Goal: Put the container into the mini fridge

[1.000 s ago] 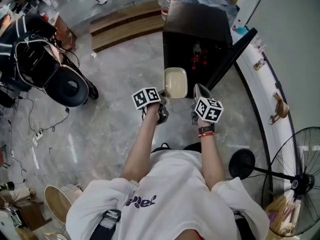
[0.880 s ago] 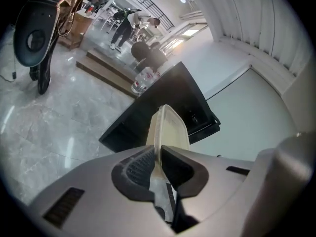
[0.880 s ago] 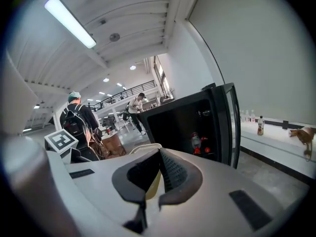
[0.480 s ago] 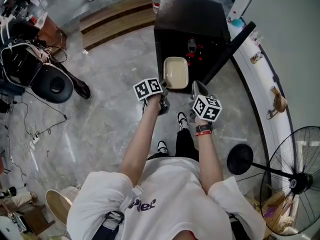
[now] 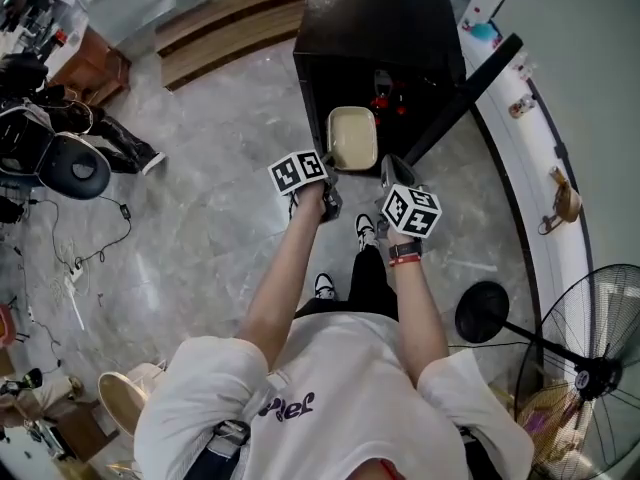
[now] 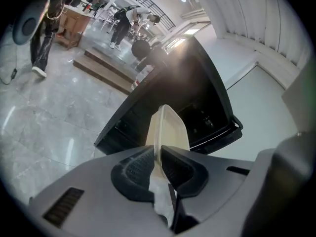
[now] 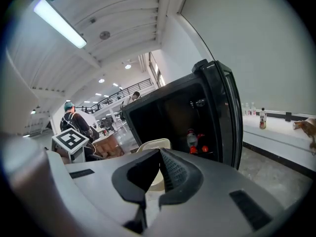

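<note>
A shallow cream container (image 5: 353, 138) hangs level in front of the open black mini fridge (image 5: 380, 18), its far edge at the dark opening. My left gripper (image 5: 328, 173) is shut on the container's near left rim. In the left gripper view the rim (image 6: 170, 130) stands edge-on, pinched between the pads of the gripper (image 6: 159, 164). My right gripper (image 5: 392, 173) sits just right of the container, shut with its tips meeting (image 7: 159, 151); the container (image 7: 150, 144) shows behind them. The fridge door (image 5: 465, 93) swings out to the right.
Red-capped bottles (image 7: 193, 139) stand inside the fridge. A white ledge (image 5: 540, 188) curves along the right, with a floor fan (image 5: 590, 378) and its round base (image 5: 482, 311) nearby. Wooden steps (image 5: 230, 23) lie at the back left, and a black chair (image 5: 70, 163) at far left.
The person has stepped forward, so the fridge is nearer. Both grippers and the container have advanced to the fridge's opening. The grip on the rim is the same.
</note>
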`<control>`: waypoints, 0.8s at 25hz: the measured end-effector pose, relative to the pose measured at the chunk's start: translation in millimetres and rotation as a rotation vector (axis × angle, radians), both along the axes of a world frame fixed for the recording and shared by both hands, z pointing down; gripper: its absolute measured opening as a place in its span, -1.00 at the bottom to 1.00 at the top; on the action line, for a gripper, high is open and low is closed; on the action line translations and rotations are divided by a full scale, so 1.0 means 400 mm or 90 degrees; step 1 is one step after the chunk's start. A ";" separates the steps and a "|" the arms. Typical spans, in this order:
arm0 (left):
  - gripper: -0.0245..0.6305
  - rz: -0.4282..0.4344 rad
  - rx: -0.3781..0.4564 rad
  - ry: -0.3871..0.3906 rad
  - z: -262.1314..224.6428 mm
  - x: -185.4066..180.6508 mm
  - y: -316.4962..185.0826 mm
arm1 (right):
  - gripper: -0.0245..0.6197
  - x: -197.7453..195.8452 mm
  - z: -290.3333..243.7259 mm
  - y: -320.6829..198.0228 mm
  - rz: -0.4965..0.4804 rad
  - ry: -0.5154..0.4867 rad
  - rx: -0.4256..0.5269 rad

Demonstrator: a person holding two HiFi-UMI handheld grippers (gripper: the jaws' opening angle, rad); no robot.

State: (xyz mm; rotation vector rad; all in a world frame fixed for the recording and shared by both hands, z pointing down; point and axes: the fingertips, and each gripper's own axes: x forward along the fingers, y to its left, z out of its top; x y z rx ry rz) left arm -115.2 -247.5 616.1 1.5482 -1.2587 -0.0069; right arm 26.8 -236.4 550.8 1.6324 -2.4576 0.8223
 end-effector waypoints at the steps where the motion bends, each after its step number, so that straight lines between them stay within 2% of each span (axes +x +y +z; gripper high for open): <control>1: -0.76 0.001 -0.002 -0.004 0.010 0.002 -0.010 | -0.88 0.002 0.010 -0.008 -0.002 0.002 -0.003; 11: -0.76 0.009 -0.026 -0.015 0.102 0.027 -0.152 | -0.88 0.020 0.105 -0.110 -0.007 0.009 -0.034; 20: -0.76 -0.009 -0.036 -0.033 0.165 0.025 -0.275 | -0.88 0.038 0.158 -0.209 -0.008 0.003 -0.042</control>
